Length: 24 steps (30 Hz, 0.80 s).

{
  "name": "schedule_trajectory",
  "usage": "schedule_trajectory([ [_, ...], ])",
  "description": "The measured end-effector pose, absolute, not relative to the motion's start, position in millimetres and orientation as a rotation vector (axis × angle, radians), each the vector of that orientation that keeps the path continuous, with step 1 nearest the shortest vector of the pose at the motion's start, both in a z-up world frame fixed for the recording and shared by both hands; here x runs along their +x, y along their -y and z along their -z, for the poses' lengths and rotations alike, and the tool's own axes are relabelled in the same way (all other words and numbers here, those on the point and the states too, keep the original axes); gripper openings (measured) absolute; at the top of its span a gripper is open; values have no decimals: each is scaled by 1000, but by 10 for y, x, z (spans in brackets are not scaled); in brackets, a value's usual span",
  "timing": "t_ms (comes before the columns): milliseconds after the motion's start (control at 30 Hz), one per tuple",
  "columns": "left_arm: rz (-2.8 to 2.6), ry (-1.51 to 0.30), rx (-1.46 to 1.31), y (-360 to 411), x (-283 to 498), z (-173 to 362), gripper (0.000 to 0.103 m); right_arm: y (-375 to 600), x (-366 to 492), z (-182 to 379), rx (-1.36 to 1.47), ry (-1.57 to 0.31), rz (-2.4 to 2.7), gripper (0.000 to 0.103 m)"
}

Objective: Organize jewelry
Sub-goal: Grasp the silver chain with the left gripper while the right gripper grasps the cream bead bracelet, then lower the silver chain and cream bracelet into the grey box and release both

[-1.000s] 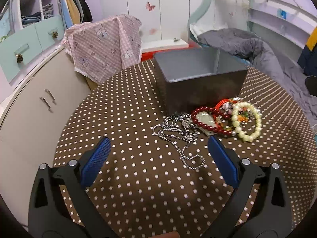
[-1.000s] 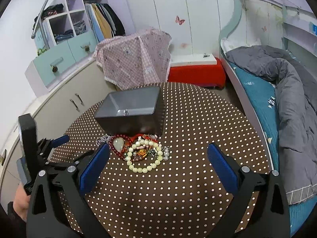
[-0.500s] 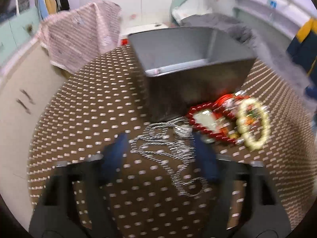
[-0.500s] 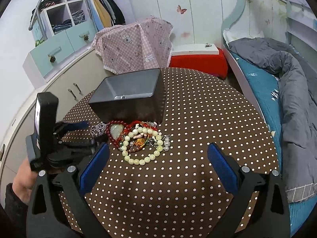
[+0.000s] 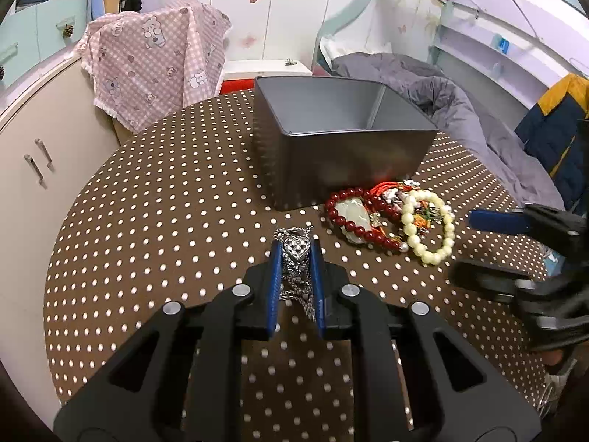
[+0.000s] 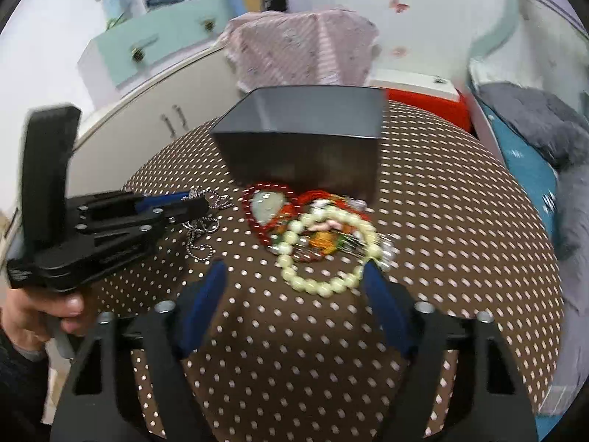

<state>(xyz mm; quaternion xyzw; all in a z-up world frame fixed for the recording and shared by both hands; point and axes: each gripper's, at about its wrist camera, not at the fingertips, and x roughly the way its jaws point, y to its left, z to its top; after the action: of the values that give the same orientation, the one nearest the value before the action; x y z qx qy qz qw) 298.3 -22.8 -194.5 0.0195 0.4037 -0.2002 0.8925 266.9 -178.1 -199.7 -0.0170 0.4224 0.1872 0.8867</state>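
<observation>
- Silver chain necklace (image 5: 296,272), with its heart pendant, is sitting clamped between the blue pads of the left gripper (image 5: 296,254) on the dotted tablecloth (image 5: 165,221).
- The right gripper (image 6: 294,283) is hovering with jaws apart, just beside the cream bead bracelet (image 6: 324,254).
- Red bead bracelet (image 5: 353,217) is lying against the grey box (image 5: 338,147).

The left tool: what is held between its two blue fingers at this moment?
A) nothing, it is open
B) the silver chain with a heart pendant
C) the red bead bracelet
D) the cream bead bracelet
B: the left tool is closed on the silver chain, while both bead bracelets lie on the table by the grey box.
</observation>
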Motion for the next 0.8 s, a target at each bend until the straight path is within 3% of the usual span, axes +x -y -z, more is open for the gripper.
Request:
schedule_trajectory([
  [133,417,-824,26,214,2883,1877,15,1631,2745,2176,-135,-890,-379,41],
  [167,417,-820,23,204,2862,1859,15,1632,2743,2170,-154,-889,-367,27],
  [200,419,-816,22,188,2839,1839,15,1665,2741,2155,-139,-898,-375,8],
  [800,442,-659,8,51,2615,1156,15,2381,2569,1138,231,-701,-557,8],
])
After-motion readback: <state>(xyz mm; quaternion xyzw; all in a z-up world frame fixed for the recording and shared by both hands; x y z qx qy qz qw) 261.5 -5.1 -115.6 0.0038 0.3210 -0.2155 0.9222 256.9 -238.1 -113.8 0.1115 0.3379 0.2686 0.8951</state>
